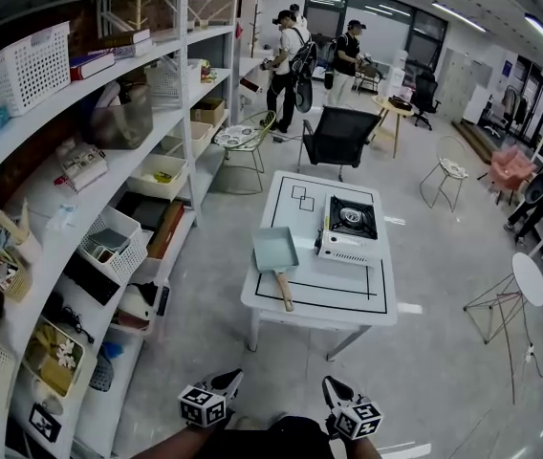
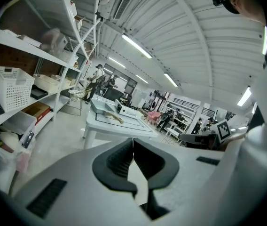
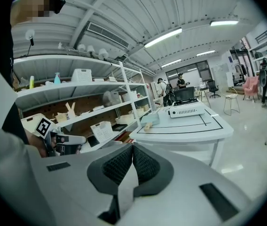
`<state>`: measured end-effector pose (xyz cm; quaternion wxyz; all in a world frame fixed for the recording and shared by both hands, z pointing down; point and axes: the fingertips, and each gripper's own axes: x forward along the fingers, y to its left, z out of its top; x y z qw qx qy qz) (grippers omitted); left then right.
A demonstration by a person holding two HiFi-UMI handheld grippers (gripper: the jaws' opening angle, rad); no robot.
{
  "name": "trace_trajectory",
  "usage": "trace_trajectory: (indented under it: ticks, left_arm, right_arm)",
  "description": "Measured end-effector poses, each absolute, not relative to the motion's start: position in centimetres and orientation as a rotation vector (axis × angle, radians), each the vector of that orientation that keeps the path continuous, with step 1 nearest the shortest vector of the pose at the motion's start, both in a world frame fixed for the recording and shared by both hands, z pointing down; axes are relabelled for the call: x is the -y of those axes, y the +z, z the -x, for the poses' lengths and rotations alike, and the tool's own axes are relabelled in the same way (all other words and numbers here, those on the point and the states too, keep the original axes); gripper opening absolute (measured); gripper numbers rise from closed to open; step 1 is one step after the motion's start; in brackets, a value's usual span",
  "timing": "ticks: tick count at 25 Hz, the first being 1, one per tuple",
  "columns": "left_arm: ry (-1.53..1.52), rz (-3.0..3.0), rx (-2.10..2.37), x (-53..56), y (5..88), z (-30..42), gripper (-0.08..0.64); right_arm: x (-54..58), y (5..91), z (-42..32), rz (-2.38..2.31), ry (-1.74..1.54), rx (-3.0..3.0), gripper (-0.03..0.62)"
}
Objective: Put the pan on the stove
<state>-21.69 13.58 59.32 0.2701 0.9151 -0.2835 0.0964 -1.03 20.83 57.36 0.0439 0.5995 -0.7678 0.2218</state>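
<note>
Observed: a white square table with black line markings (image 1: pixel 340 293) stands on the grey floor, beside a long white shelving unit (image 1: pixel 171 113).

The pale blue-green square pan with a wooden handle (image 1: pixel 275 249) rests on the table at its left edge, about halfway along that edge. Its long axis runs from far edge to near edge. The pan body lies at the far end and the handle points toward the near edge, angled slightly right, with the handle tip short of the near edge.

The white portable gas stove with a black burner top (image 1: pixel 349 229) sits on the right half of the table, just beside the pan. A narrow gap appears to separate them, though the head view is too distant to confirm it.

The left gripper (image 1: pixel 226 386) and the right gripper (image 1: pixel 338 392) are held low, well apart from the table.

Left gripper fingers (image 2: pixel 117 161): closed together, nothing between them. Right gripper fingers (image 3: pixel 117 166): closed together, nothing between them.
</note>
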Motion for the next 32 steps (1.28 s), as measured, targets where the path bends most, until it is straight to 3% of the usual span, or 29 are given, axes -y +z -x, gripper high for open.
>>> trace_trajectory:
  ticks: [32]
  left_arm:
    - [0.392, -2.439, 0.914, -1.4, 58.5, 8.6, 0.011]
  right_arm:
    - [-4.8, 60.3, -10.1, -1.564, 0.763, 2.515, 0.026]
